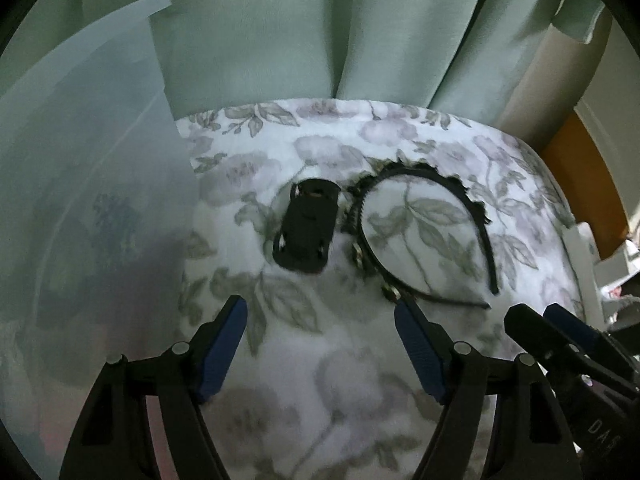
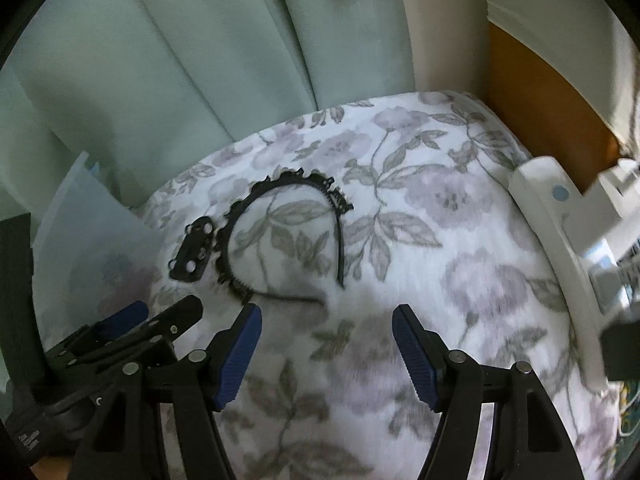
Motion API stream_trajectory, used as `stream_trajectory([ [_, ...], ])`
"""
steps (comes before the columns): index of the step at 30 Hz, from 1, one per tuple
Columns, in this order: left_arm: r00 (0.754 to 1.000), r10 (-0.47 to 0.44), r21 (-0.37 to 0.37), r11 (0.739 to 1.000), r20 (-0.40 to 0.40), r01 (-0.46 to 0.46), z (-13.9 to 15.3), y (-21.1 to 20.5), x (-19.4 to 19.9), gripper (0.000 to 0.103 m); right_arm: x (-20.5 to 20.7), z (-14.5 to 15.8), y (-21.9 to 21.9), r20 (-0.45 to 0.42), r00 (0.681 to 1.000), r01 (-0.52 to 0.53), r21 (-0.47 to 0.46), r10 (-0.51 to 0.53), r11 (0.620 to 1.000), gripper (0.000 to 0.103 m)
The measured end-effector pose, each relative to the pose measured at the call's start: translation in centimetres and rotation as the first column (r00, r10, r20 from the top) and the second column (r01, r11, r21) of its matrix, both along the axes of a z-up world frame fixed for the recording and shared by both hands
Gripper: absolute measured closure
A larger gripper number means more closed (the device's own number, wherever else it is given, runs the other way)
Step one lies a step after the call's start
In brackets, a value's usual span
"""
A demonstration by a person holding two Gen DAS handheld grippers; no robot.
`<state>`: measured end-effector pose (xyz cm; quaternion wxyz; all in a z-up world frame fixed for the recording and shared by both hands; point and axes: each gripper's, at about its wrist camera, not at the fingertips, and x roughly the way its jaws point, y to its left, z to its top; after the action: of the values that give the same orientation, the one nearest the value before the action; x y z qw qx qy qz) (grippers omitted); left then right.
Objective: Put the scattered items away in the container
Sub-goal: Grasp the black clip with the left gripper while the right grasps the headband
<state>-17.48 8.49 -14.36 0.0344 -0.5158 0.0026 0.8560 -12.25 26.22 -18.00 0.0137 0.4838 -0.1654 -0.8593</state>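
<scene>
A black hair claw clip [image 1: 304, 228] [image 2: 194, 254] lies on the floral bedcover [image 1: 340, 380], touching a black lace-trimmed headband [image 1: 416, 174] [image 2: 296, 182] on its right. A translucent plastic container [image 1: 88, 200] [image 2: 80, 232] stands at the left edge of the cover. My left gripper [image 1: 320, 306] [image 2: 164, 308] hovers open just short of the clip, with nothing between its blue pads. Beside it my right gripper [image 2: 328, 313] [image 1: 538, 316] is open and empty too, its left fingertip close to the headband's near end.
A pale green curtain [image 1: 320, 32] hangs behind the bed. A white plastic device [image 2: 560, 232] rests along the cover's right edge, with orange-brown wood [image 2: 540, 100] beyond it. The near part of the floral cover [image 2: 360, 400] is bare.
</scene>
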Motion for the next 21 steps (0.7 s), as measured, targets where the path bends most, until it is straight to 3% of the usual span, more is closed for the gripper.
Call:
stream_trajectory([
  [3, 1.000, 0.007, -0.005, 1.000, -0.008, -0.007, -0.7, -0.1, -1.0, 0.034, -1.1, -0.5, -0.1, -0.013, 1.000, -0.011, 0.007, 0.011, 1.000, 0.032],
  [9, 0.999, 0.026, -0.010, 1.000, -0.025, -0.027, -1.8, -0.4, -2.2, 0.040, -3.0, -1.4, -0.3, -0.024, 1.000, -0.015, 0.028, 0.016, 0.999, 0.032],
  [21, 0.993, 0.051, 0.044, 0.998, -0.107, -0.047, -2.2, -1.2, -3.5, 0.041, -5.7, -3.1, -1.3, -0.059, 0.998, -0.031, 0.101, 0.037, 0.994, 0.051],
])
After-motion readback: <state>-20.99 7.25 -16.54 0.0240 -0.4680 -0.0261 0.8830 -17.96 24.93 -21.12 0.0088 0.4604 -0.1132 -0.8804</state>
